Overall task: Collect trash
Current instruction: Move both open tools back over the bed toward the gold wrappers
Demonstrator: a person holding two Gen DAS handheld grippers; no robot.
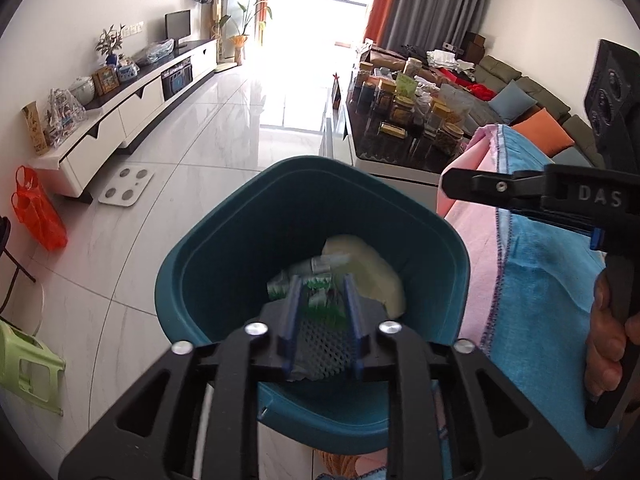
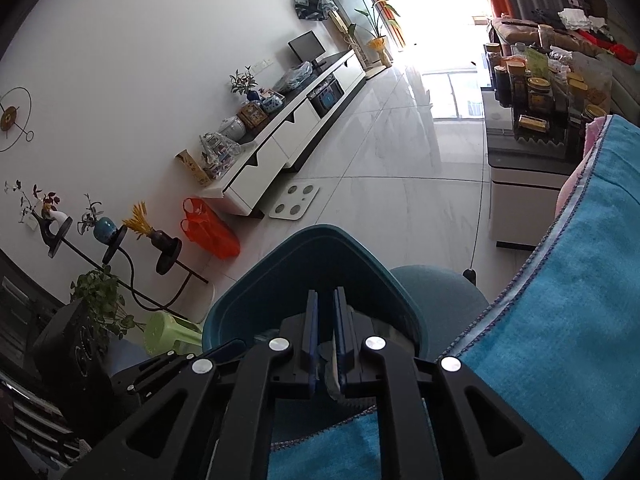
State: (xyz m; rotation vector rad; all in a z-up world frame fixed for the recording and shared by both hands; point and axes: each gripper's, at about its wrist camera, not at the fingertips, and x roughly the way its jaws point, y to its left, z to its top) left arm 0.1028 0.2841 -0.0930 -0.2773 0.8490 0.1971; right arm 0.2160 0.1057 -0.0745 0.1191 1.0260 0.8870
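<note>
The left gripper [image 1: 320,300] hangs over the teal plastic bin [image 1: 224,240], jaws narrowly apart around a green-printed wrapper [image 1: 322,300] (blurred, probably dropping). Crumpled wrappers and a pale sheet already lie inside. The right gripper [image 2: 326,332] has its jaws nearly closed, apparently empty.

One teal bin [image 1: 224,240], perhaps three trash pieces [image 1: 320,276] inside.

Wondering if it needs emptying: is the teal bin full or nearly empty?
Nearly empty. The bin shows a few wrappers and a pale sheet low inside, its inner walls bare above them.
</note>
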